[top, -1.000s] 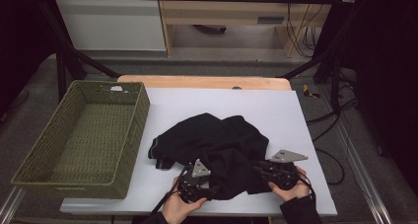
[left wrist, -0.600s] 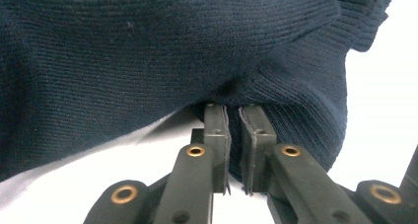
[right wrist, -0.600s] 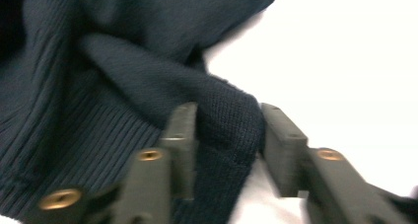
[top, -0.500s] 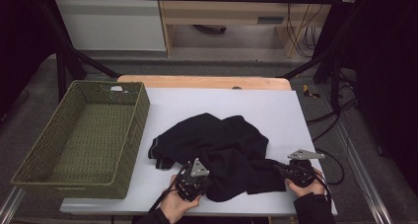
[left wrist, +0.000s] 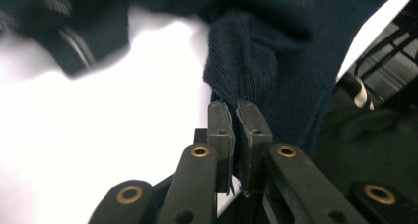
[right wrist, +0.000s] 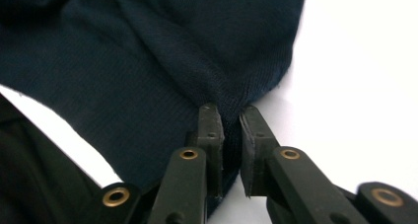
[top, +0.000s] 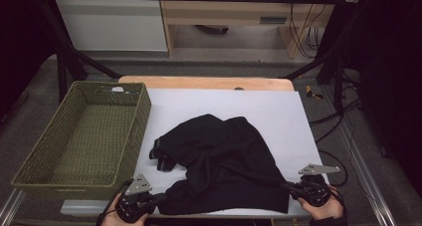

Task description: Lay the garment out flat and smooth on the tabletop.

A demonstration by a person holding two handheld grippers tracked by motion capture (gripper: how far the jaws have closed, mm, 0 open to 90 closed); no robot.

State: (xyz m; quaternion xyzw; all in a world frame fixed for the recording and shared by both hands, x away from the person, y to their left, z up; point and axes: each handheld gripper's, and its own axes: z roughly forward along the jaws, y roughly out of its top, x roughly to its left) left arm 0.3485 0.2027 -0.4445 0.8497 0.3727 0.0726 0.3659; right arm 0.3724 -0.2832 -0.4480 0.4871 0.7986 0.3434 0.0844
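We see a dark sweater (top: 224,166) lying on the white table (top: 278,111), near the front edge where the person sits. It is bunched up in the middle and pulled flat along its front edge.

The left gripper (top: 149,202) is at the front left corner of the sweater. In the left gripper view its two black jaws are pinched tight on a fold of the knit cloth (left wrist: 246,71). The jaws have just been closing, and the cloth is between them.

The right gripper (top: 293,188) is at the front right corner of the sweater. In the right gripper view its jaws are squeezed on the edge of the cloth (right wrist: 162,61) too. We see a hand (top: 326,213) under it at the table edge.

A green woven basket (top: 142,111) sits on the left side of the table, just beside the sweater but not touching it. We see nothing inside the basket, just its woven bottom.
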